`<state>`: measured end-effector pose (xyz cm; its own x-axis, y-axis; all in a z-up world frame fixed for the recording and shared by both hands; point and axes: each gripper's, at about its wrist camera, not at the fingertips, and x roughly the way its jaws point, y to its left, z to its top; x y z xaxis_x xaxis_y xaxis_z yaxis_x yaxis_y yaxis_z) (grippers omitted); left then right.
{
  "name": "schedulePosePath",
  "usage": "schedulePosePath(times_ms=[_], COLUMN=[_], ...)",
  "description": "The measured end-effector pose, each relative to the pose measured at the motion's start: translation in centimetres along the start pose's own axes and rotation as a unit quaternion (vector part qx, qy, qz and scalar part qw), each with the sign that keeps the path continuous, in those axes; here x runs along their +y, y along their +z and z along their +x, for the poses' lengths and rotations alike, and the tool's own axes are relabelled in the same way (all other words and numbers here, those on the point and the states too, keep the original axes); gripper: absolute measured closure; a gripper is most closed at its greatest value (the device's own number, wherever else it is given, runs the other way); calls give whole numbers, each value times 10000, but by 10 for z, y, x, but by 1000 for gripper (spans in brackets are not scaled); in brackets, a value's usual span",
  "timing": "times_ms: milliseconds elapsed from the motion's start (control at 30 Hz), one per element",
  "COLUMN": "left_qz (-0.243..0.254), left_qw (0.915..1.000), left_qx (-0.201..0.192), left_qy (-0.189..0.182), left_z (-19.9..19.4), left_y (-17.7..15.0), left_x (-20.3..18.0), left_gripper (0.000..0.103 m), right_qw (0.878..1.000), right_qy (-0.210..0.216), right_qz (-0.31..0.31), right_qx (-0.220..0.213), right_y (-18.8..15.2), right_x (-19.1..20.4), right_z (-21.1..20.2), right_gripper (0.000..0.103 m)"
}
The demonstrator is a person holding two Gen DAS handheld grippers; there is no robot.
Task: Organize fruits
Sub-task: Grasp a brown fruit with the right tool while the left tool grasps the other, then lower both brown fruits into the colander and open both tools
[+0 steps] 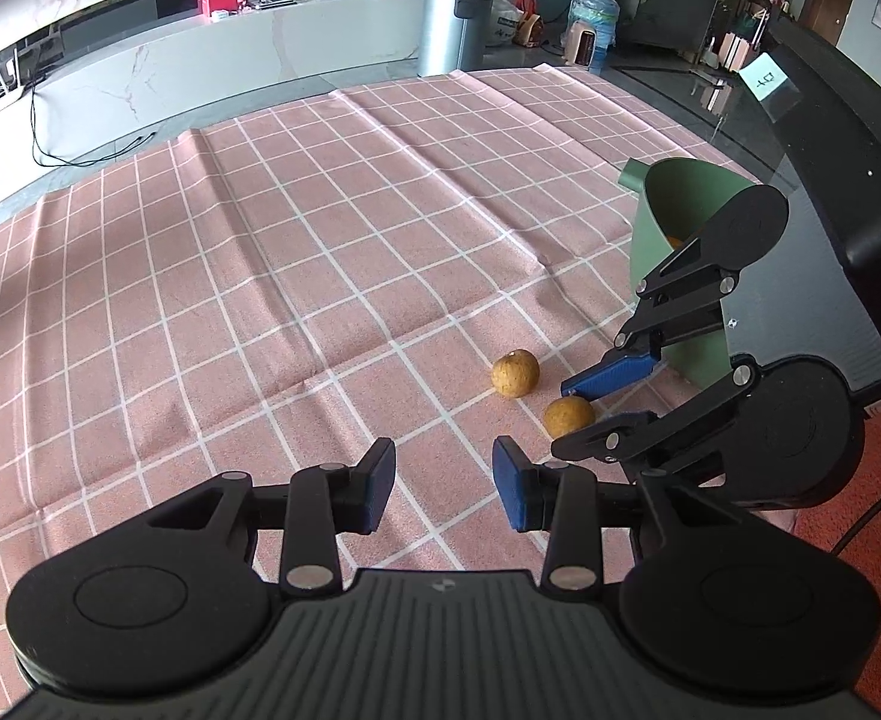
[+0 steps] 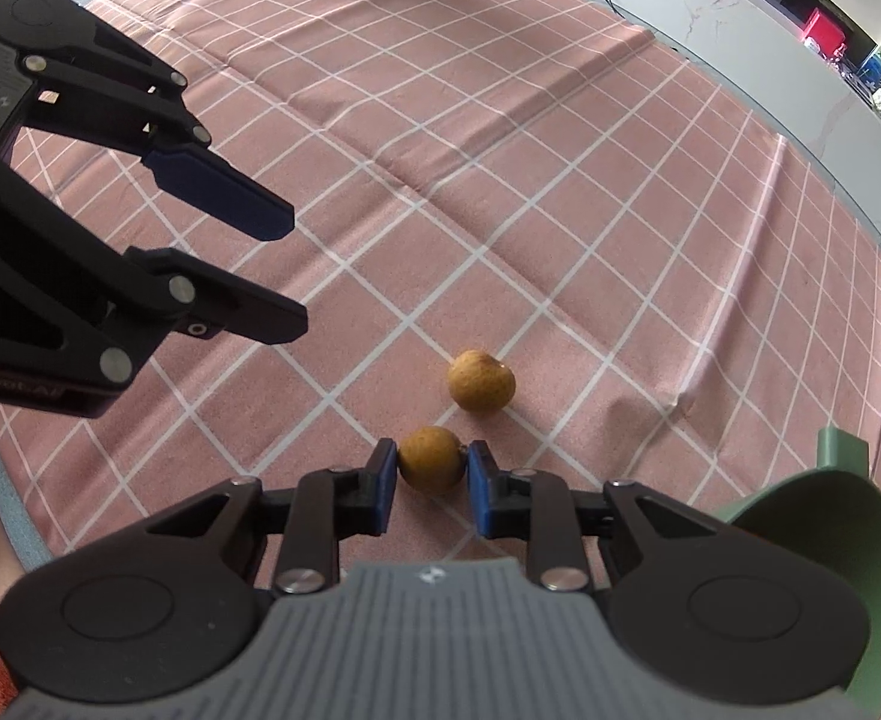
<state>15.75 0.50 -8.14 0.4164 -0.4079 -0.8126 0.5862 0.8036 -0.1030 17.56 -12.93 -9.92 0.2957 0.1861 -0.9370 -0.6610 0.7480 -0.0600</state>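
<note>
Two small round brown fruits lie on the pink checked tablecloth. My right gripper (image 2: 431,468) has its blue pads touching both sides of the near fruit (image 2: 431,458), which rests on the cloth; it also shows in the left wrist view (image 1: 568,415) between the right gripper's fingers (image 1: 605,373). The second fruit (image 2: 481,380) (image 1: 515,372) lies free just beyond. My left gripper (image 1: 443,480) is open and empty above the cloth, left of the fruits; it shows in the right wrist view (image 2: 272,270). A green container (image 1: 689,222) (image 2: 824,534) stands at the right with something orange inside.
The tablecloth (image 1: 296,252) has creases and covers a dark table whose edge (image 1: 824,276) runs along the right. Beyond the far edge are a metal bin (image 1: 454,24), a water bottle (image 1: 593,15) and a white counter (image 1: 212,60).
</note>
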Motion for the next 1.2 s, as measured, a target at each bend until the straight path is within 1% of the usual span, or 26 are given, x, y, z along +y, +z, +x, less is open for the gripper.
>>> schedulePosePath(times_ms=[200,333,467,600,667,900,933,967,1067,1133,1200], left_qz=[210,341,377,361,307,95,80,67,53,19,-10], left_qw=[9998,9994,9992,9992,9992,9991,9989,9986,9982,9977,9978], left_qx=[-24,-1,56,173,247,370,416,453,497,518,447], left_qy=[-45,-62,-76,-17,42,176,218,256,332,441,499], left_z=[4,14,26,43,53,70,72,73,75,75,70], left_y=[11,20,26,28,29,34,35,35,36,38,41], left_x=[-9,-19,-28,-35,-37,-40,-41,-42,-44,-46,-48], left_gripper=[58,58,58,58,58,58,60,65,74,75,76], right_qw=[9999,9993,9986,9959,9940,9854,9840,9825,9783,9765,9752], right_qy=[77,96,-30,-7,-93,-297,-341,-384,-435,-474,-486], right_qz=[-30,58,169,483,661,1316,1410,1509,1765,1855,1910], right_qx=[-116,-345,-505,-769,-868,-1043,-1038,-1023,-990,-990,-1008], right_y=[-3,-8,-17,-31,-41,-77,-82,-89,-106,-114,-121], right_x=[-2,-9,-20,-41,-52,-93,-98,-105,-120,-127,-132], right_z=[-18,-46,-72,-96,-105,-118,-118,-118,-118,-118,-119], right_gripper=[82,82,82,82,82,82,82,82,82,82,82])
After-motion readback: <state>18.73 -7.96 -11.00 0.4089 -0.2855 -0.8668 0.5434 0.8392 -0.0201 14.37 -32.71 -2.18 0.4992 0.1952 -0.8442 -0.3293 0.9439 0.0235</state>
